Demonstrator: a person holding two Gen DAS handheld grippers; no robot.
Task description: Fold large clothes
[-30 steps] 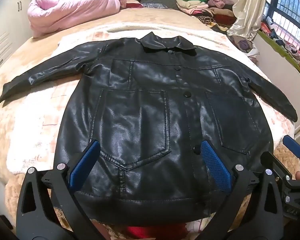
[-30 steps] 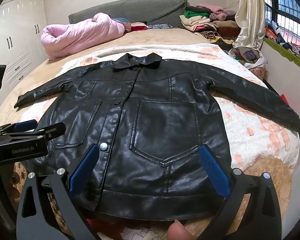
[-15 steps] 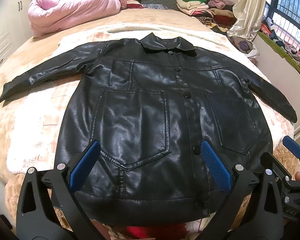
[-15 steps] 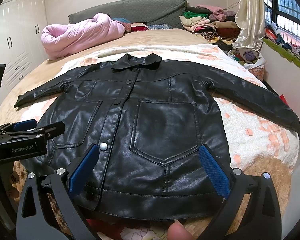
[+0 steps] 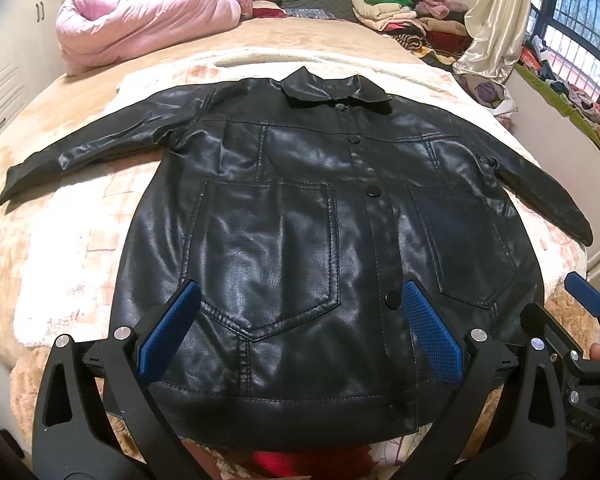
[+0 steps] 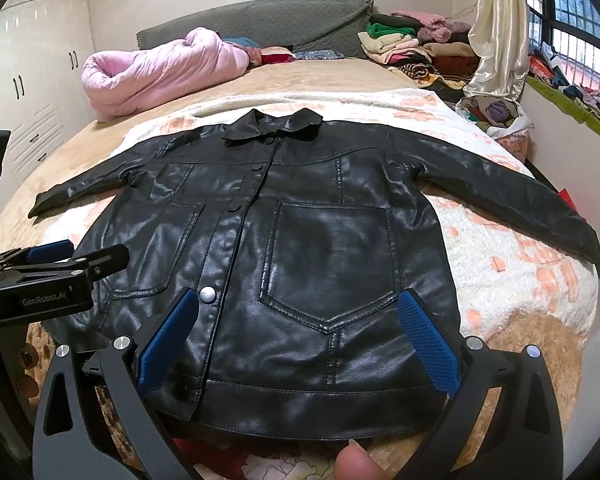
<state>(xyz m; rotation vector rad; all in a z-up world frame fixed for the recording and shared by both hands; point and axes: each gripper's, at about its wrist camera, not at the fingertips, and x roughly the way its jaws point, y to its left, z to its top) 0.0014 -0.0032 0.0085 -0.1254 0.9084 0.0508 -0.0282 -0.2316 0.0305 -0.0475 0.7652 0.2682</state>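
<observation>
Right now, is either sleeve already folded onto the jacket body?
No, both sleeves of the jacket lie spread outward on the blanket.

Both wrist views low at bed [image 5: 52, 92] foot, facing headboard; share jacket [image 5: 300, 216] [image 6: 300, 240] close below.

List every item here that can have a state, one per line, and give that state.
Black leather jacket: spread flat, front up, buttoned, sleeves out, unfolded.
Jacket collar: turned down.
Left gripper: open, above the hem, holding nothing.
Right gripper: open, above the hem, holding nothing.
Pink quilt: bunched in a heap.
Clothes pile: stacked by the headboard.
Cream curtain: gathered, hanging.
Wardrobe doors: shut.
</observation>
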